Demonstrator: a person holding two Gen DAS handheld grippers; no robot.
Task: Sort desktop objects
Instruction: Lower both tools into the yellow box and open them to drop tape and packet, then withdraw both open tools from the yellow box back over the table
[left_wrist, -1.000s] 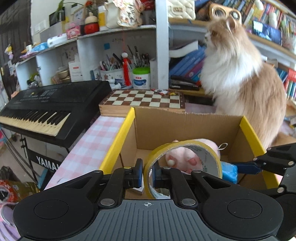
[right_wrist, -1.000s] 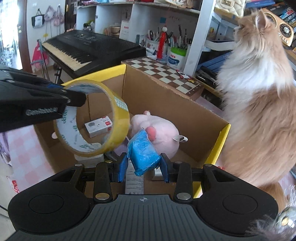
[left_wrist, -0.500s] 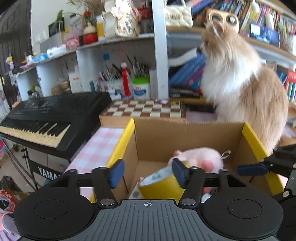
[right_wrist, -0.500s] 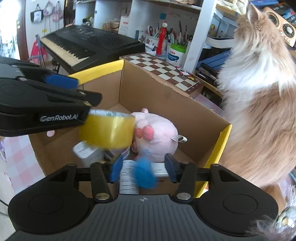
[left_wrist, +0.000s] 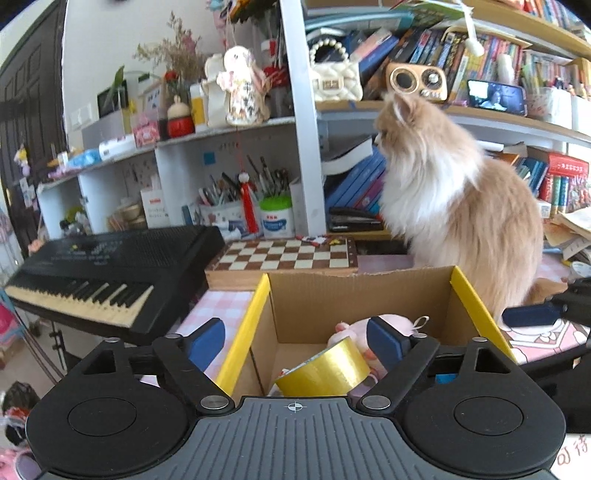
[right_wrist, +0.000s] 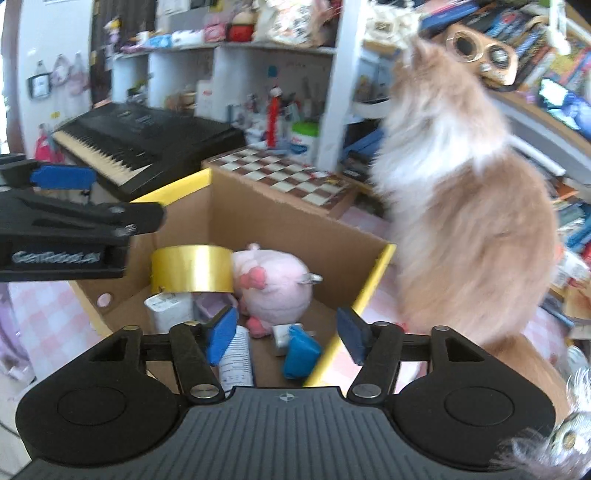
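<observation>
A roll of yellow tape (right_wrist: 192, 268) sits inside the open cardboard box (right_wrist: 280, 225), at the centre left of the right wrist view, resting on the clutter there and leaning against a pink plush toy (right_wrist: 273, 282). A blue packet (right_wrist: 300, 355) lies lower down, near the box's yellow-edged right wall, beside a white tube (right_wrist: 236, 360) and a white carton (right_wrist: 170, 312).

Your left claw (left_wrist: 295, 341) has its jaws opening, wide apart, with the tape below and between them but untouched by either pad. Your right claw (right_wrist: 286, 334) also has its jaws opening, and nothing is gripped; the blue packet sits loose in the box beneath the gap.

Both drops look done, so the step in hand is the withdrawal. Let the jaws finish spreading before you pull away, so no pad snags the tape's rim or the packet's wrapper. Lift clear of the box walls rather than dragging across them; the yellow right edge runs just beside the right claw's right-hand pad. The tape looks perched and may roll or settle, which does no harm provided it stays inside the box.

A long-haired ginger and white cat (right_wrist: 465, 206) sits on the surface right behind the box, at the right of both frames. Keep the right claw's path away from its fur. A chessboard (left_wrist: 284, 254) and a keyboard (left_wrist: 110, 273) lie beyond, towards the left.
</observation>
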